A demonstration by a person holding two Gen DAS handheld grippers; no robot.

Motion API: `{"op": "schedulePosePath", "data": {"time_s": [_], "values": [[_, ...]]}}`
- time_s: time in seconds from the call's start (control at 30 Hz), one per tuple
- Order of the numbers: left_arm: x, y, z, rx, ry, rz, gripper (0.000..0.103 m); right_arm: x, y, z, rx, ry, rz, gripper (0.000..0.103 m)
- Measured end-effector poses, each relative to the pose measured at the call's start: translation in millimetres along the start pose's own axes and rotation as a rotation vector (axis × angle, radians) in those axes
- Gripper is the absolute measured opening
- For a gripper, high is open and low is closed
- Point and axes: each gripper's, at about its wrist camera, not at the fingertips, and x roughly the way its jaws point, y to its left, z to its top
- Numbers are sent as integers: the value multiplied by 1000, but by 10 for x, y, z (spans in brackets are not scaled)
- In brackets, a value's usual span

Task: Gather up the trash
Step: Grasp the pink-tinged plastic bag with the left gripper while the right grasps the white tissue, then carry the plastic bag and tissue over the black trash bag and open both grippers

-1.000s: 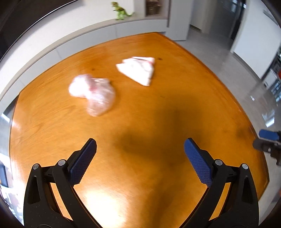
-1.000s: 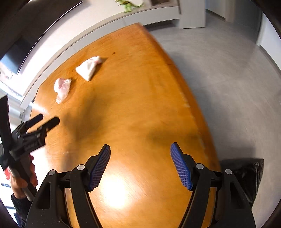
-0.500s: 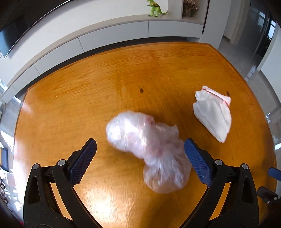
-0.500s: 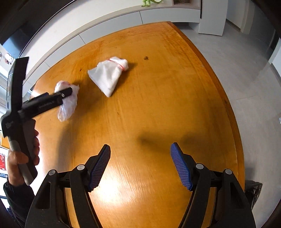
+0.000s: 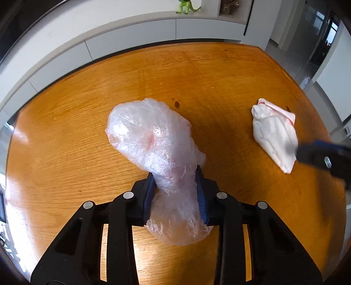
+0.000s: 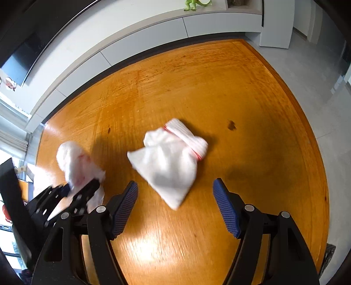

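**On tabletop: left tool clamps plastic bag, right tool released over white bag**

Nearest the left camera, left tool (image 5: 175, 195) has just been closing; its blue pads now pinch the narrow part of the crumpled clear plastic bag (image 5: 153, 144). Bag's bulk lies on the orange wooden tabletop (image 5: 65, 131) beyond the pads, with a tail behind them. To its right, apart, lies the white bag (image 5: 274, 140) with a red-striped edge.

Right tool (image 6: 175, 199) stands released, jaws wide, nothing between the pads; white bag's corner sits just ahead of the gap. Beyond the tabletop: white cabinet (image 5: 131, 37) with a green dinosaur (image 5: 186, 7) on top.
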Motion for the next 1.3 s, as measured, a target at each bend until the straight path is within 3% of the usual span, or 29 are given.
{"op": "schedulePosePath", "data": {"time_s": [0.1, 0.2, 0.3, 0.37, 0.4, 0.73, 1.3], "values": [[-29, 48, -73, 11, -3, 3, 33, 79, 60, 85, -21, -10, -33, 70], [-25, 95, -126, 23, -2, 7, 33, 198, 188, 135, -54, -4, -69, 55], [-32, 95, -141, 28, -5, 15, 33, 314, 278, 107, -95, 17, -110, 48], [-34, 103, -139, 30, -10, 23, 33, 279, 317, 56, -119, -4, -108, 22], [-19, 119, -122, 28, -11, 24, 33, 255, 317, 30, -125, -3, -99, 19], [-190, -44, -329, 29, -32, 11, 33, -75, 325, -402, -180, -23, -97, 18], [-1160, -626, -821, 89, -111, 4, 33, -1085, -97, -1352, -146, -85, -49, 18]]}}
